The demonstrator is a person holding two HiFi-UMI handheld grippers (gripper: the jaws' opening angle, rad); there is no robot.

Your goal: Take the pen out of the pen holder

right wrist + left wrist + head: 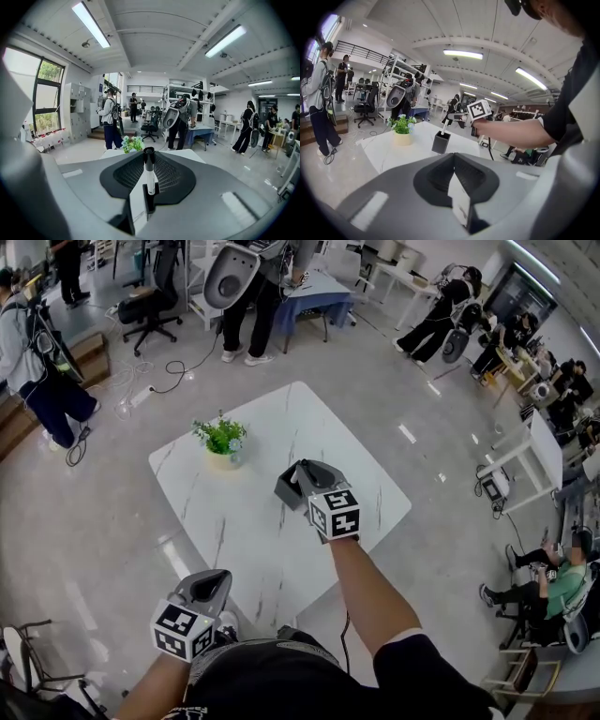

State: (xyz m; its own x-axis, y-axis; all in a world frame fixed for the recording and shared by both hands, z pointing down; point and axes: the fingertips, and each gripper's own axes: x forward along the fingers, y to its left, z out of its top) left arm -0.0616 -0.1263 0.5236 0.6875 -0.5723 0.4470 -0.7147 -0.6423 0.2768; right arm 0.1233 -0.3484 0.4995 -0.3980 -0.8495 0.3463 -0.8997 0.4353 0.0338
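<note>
The right gripper (pixel 148 199) pinches a white, black-tipped pen (pixel 150 178) standing in the dark square pen holder (pixel 440 143) on the white marble table (pixel 253 540). The left gripper (pixel 464 211), pressed together and empty, hangs at the near left.

We see our left gripper (pixel 457 180) in the foreground, its jaws together with nothing between them. Beyond it lies a white table (pixel 384 150). On the table stand a dark square pen holder (pixel 440 143) and, to its left, a small potted plant (pixel 402 129). A white pen (pixel 446 125) rises from the holder. Its top meets the right gripper (pixel 451 117), which hangs just above on our outstretched forearm (pixel 511 131).
</note>
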